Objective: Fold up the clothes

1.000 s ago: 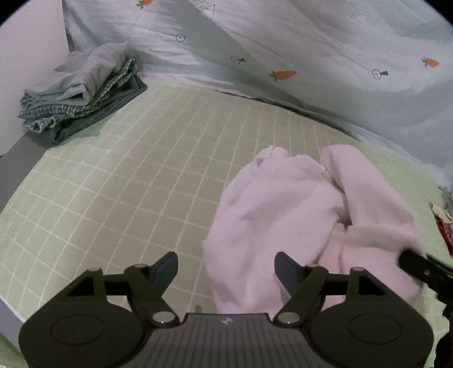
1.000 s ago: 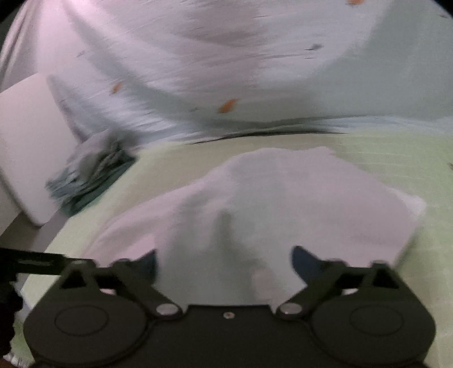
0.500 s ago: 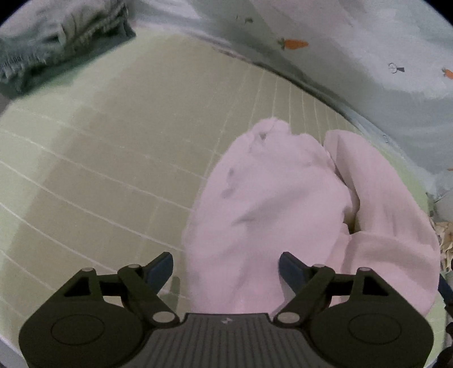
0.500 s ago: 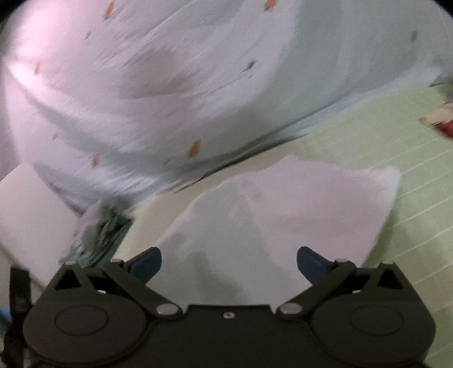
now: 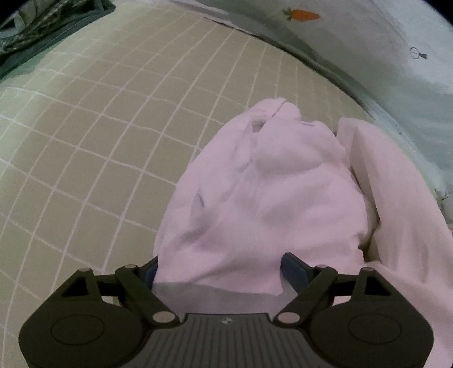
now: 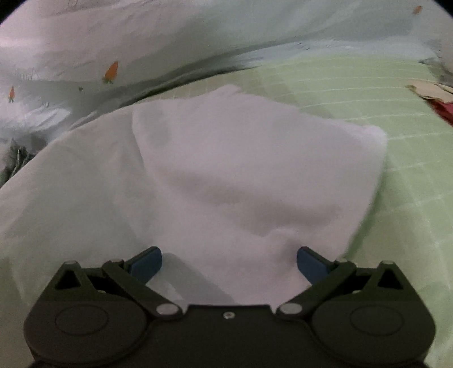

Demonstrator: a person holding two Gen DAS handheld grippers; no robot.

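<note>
Green gridded bedsheet [image 5: 99, 136] carries a crumpled pale pink garment [image 5: 269, 198]. Left gripper [image 5: 219, 271] is spread wide with the garment's near edge between its fingers; right gripper [image 6: 229, 261] likewise gapes over the cloth.

A bed fills both views, covered by a pale green sheet [image 5: 119, 119] crossed with thin white grid lines. Along its far edge lies a rumpled, pale grey-blue quilt [image 6: 198, 36] printed with small orange carrots [image 5: 304, 14] and tiny dark symbols. A dark shadowed gap runs where the quilt meets the sheet. At the sheet's far right edge in the right wrist view sit some cream and red scraps [image 6: 436, 96], too blurred to identify. The lighting is dim and soft.
</note>
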